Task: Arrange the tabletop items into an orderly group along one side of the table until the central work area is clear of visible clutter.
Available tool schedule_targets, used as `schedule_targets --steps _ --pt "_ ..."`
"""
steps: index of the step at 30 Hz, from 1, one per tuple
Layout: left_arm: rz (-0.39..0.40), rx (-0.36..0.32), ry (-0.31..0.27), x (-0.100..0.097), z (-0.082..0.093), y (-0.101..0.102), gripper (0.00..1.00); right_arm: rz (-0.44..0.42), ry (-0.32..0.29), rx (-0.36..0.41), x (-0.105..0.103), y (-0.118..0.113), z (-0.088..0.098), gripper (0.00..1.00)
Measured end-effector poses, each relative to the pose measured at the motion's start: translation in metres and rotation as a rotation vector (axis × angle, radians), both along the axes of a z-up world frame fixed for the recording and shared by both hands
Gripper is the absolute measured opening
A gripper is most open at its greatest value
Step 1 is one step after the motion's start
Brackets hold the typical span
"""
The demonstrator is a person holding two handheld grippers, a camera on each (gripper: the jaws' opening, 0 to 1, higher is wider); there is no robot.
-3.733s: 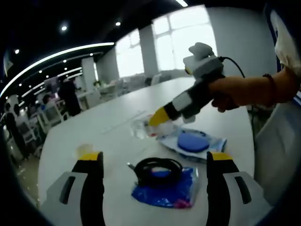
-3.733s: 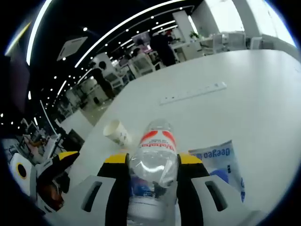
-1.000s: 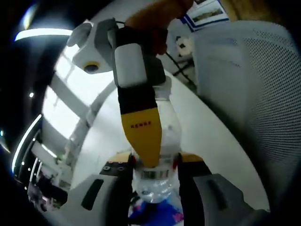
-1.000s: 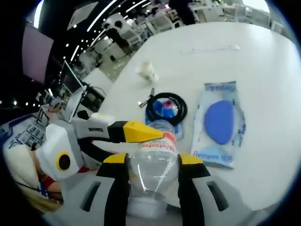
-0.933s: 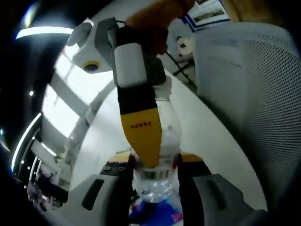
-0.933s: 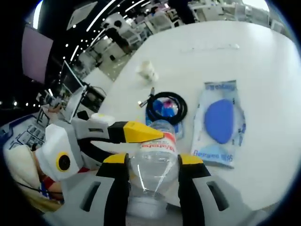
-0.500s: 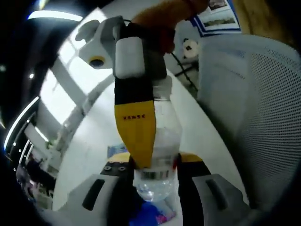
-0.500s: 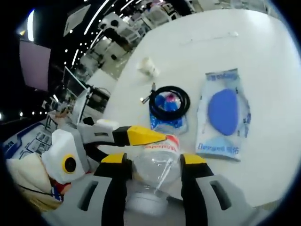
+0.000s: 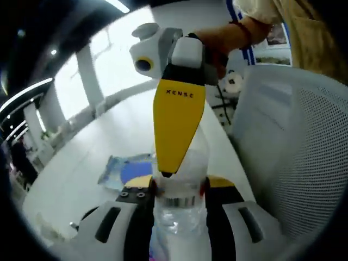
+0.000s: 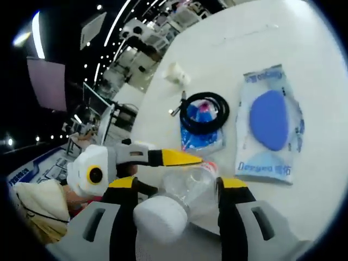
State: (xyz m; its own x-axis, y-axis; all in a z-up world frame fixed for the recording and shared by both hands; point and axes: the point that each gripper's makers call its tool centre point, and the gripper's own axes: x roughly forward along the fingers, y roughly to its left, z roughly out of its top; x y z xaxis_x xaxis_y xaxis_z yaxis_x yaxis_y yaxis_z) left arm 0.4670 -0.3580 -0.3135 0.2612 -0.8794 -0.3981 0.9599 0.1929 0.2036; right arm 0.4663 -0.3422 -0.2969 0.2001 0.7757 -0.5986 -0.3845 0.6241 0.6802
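I have the clear plastic bottle [image 9: 179, 217] up off the counter [image 10: 255, 49], held by both tools at once. In the left gripper view my left gripper [image 9: 178, 187] is clamped on its lower end at the bottom centre of the frame, and the yellow jaw of my right gripper [image 9: 176, 122] comes down from the upper middle onto the same bottle. In the right gripper view the bottle lies tilted between my right gripper's jaws at the bottom centre, its white cap [image 10: 160, 217] toward the camera; the jaws stand on either side of it, but I cannot tell whether they press on it. The left gripper reaches in from the lower left. I judge the tidying is barely begun. Down on the counter, in the right half of the right gripper view, the pale blue pouch [image 10: 269, 128] with a round blue thing inside, the coiled black cable [image 10: 205, 113] lying on a small blue packet [image 10: 200, 138], and a crumpled white cup [image 10: 176, 72] near the top centre lie apart from one another. The bottle has yet to be set down.
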Motion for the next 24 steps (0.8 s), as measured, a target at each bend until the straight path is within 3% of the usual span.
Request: schedule_targets --steps 5,8,16,24 --pt "-0.021 -0.06 0.04 0.001 0.0 0.003 0.33 0.033 -0.033 0.01 -0.001 0.005 -0.001 0.62" --pt "-0.026 -0.111 0.102 0.0 0.0 0.004 0.33 0.062 -0.059 0.007 -0.004 0.008 -0.001 0.64" --pt "-0.076 -0.178 0.201 -0.001 -0.004 0.013 0.33 0.082 -0.104 0.05 -0.007 0.011 0.001 0.62" --pt "-0.141 -0.165 0.189 -0.006 -0.006 0.014 0.34 0.143 -0.204 0.021 -0.012 0.012 0.001 0.59"
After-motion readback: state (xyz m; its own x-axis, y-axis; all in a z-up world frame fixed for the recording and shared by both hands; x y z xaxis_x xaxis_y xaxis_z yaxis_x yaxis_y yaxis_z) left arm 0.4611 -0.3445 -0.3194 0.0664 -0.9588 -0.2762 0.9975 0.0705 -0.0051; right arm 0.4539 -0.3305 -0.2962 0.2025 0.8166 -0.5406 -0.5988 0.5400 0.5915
